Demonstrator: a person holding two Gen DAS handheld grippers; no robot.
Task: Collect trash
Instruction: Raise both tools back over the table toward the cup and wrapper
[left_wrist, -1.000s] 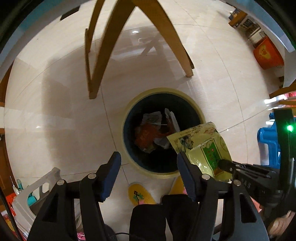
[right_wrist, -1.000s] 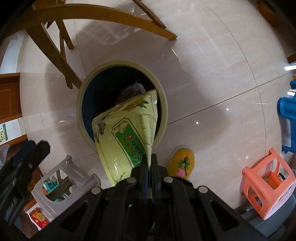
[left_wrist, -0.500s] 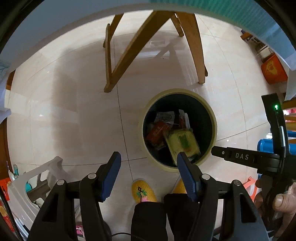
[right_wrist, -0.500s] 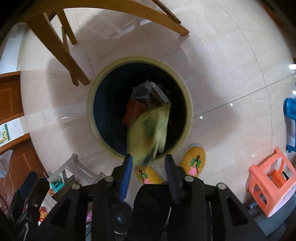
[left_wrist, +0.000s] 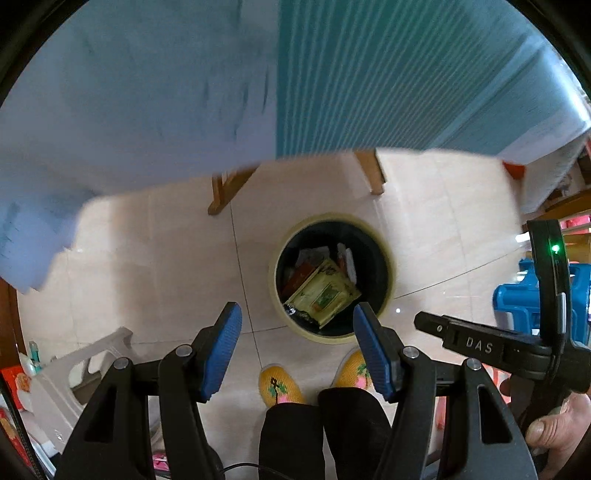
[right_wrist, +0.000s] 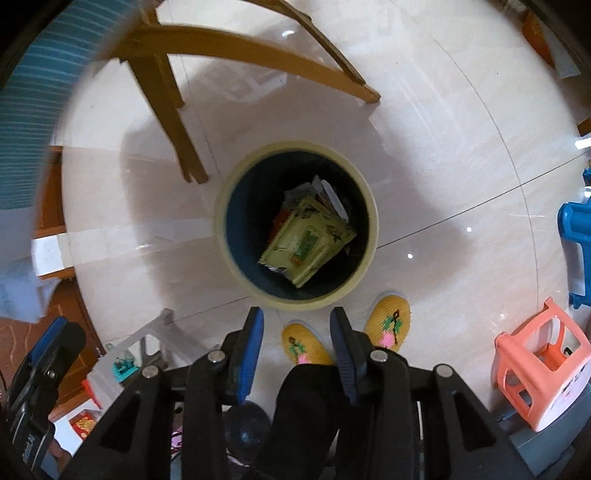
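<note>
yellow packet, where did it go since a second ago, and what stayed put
The right gripper let go of the yellow packet, which dropped into the bin and lies on the other trash. Both grippers rose. The left gripper stayed open and empty; the bin did not move.

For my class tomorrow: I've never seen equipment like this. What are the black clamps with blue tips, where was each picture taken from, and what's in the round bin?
There is no robot arm here. A person holds one two-finger gripper in each hand, and each carries a wide-angle camera looking along its fingers. One picture comes from the left gripper, the other from the right gripper. Both look down at a tiled floor, the person's yellow slippers and a round trash bin. Inside the bin, a yellow-green packet lies on top of other wrappers. Both grippers are open and hold nothing. A blue stool and a pink stool stand nearby.
</note>
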